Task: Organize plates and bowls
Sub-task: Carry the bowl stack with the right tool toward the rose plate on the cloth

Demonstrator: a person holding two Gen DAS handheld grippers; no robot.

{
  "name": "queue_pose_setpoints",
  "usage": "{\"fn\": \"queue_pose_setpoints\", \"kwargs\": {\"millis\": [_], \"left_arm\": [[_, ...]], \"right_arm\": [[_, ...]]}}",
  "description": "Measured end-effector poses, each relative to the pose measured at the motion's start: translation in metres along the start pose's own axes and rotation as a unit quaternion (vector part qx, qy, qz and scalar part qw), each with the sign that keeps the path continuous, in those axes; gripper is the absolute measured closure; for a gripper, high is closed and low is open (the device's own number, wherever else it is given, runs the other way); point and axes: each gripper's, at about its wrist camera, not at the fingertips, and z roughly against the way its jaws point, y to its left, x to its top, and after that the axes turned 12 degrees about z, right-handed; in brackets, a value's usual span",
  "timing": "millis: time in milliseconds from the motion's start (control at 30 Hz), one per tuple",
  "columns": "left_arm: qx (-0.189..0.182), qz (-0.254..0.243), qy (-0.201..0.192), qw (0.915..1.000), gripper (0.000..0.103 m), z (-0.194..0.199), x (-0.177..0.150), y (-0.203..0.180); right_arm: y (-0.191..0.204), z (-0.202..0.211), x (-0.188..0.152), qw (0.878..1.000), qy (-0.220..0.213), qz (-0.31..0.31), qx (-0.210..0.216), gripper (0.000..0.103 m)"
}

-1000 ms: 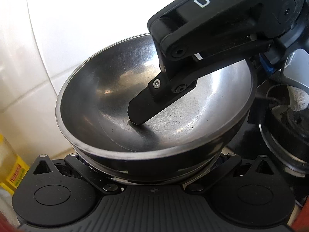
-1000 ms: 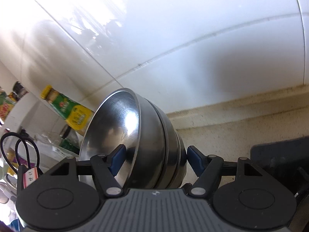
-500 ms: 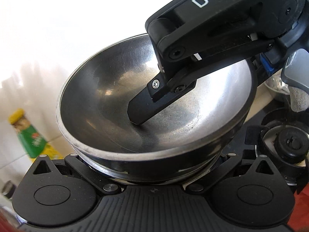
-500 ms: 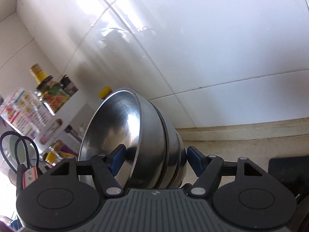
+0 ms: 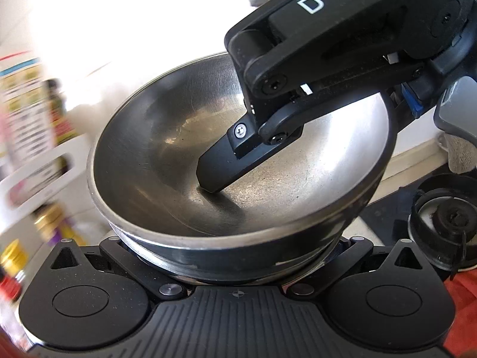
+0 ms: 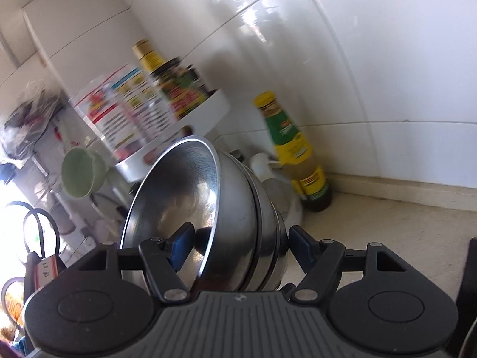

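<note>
The right gripper [image 6: 238,238] clamps a nested stack of steel bowls [image 6: 238,208]: 1 blue-padded finger [image 6: 181,238] sits inside the top bowl, the other [image 6: 301,246] presses the outer wall of the lowest, so the jaws stand fairly wide around the stack. At least 3 rims show. In the left wrist view that inner finger reaches down into the bowl's hollow. The left gripper [image 5: 235,256] sits under the same stack, its linkages spread on both sides of the lower bowls; its pads are hidden beneath, so I cannot tell whether they press.

The stack hangs in the air, tilted, above a beige counter [image 6: 402,238]. Beyond it stand a yellow-capped sauce bottle [image 6: 293,152], a white rack of condiments [image 6: 205,113] and a green cup [image 6: 80,173].

Judging by this, gathering the bowls looks done; setting the stack down somewhere is left, and no plates are visible.
</note>
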Motion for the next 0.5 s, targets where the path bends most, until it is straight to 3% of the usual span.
{"fn": "queue_pose_setpoints", "kwargs": {"millis": [267, 500], "left_arm": [[0.038, 0.022, 0.015, 0.9989, 0.000, 0.096, -0.041, 0.014], [0.044, 0.026, 0.038, 0.9979, 0.000, 0.153, -0.075, -0.003]], "right_arm": [[0.054, -0.013, -0.020, 0.999, 0.025, 0.019, 0.032, 0.033], [0.084, -0.009, -0.062, 0.998, 0.043, 0.004, 0.043, 0.033]]}}
